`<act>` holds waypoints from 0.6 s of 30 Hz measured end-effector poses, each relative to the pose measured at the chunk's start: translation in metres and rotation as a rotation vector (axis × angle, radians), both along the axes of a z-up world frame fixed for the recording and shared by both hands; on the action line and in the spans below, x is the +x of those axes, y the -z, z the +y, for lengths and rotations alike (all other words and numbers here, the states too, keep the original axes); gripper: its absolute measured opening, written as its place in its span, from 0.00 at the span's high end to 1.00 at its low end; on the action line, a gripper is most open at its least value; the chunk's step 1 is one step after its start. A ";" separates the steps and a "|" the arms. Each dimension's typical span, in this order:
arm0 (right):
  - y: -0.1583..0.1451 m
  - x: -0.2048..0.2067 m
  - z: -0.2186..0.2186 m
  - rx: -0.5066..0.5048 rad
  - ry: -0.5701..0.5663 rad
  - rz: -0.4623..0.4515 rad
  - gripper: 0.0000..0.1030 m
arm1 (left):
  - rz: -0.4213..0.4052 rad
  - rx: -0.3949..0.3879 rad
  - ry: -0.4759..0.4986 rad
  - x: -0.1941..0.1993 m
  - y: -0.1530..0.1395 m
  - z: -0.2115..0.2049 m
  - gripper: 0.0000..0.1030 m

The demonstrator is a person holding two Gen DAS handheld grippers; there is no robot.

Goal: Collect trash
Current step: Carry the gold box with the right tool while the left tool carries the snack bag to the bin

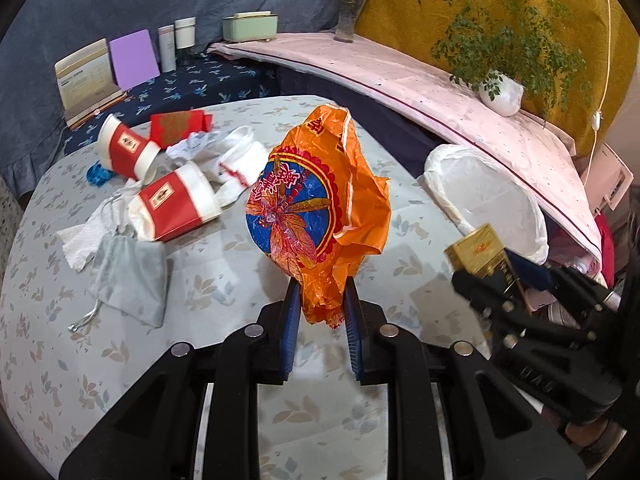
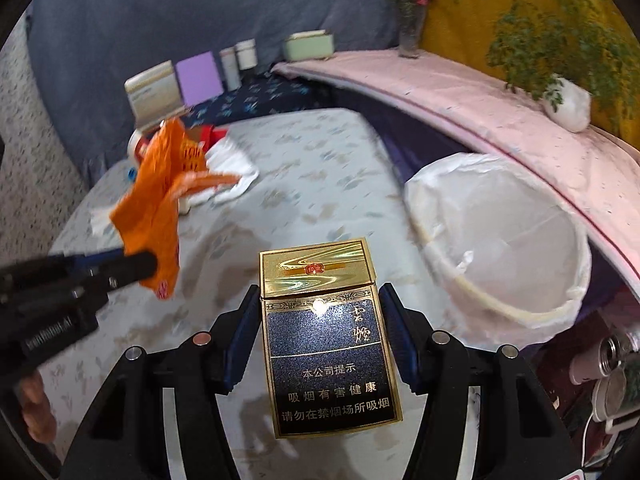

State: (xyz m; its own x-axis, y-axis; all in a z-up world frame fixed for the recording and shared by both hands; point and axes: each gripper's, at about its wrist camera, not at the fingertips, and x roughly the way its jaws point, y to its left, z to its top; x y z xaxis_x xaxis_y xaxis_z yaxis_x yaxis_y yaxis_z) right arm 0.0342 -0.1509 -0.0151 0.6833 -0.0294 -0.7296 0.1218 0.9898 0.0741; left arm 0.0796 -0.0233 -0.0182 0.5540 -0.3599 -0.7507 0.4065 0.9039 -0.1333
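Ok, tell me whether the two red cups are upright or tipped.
Tipped. Both red cups lie on their sides on the table, among tissue; whether anything is left inside them cannot be told.

Orange wrapper (image 1: 320,216) pinched in left gripper (image 1: 322,312) above table (image 1: 240,288)

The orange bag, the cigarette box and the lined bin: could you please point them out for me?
orange bag (image 1: 320,204), left wrist view, on its printed blue circle.
cigarette box (image 2: 326,344), right wrist view, on its dark front face.
lined bin (image 2: 472,280), right wrist view, on its near rim.
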 end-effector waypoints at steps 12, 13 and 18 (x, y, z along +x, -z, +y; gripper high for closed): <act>-0.028 0.005 -0.086 0.036 0.198 -0.092 0.45 | -0.027 -0.027 0.114 0.011 -0.014 -0.071 0.80; -0.028 0.006 -0.093 0.040 0.212 -0.094 0.45 | -0.029 -0.031 0.126 0.013 -0.016 -0.078 0.80; -0.027 0.010 -0.128 0.042 0.275 -0.098 0.45 | -0.020 -0.053 0.177 0.020 -0.021 -0.110 0.80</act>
State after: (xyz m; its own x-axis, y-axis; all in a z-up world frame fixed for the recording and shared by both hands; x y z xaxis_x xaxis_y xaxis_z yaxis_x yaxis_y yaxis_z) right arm 0.0437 -0.2786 0.0115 0.7215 -0.1940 -0.6647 0.3748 0.9166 0.1393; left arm 0.0994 -0.1336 0.0024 0.4932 -0.4919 -0.7175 0.5615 0.8100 -0.1693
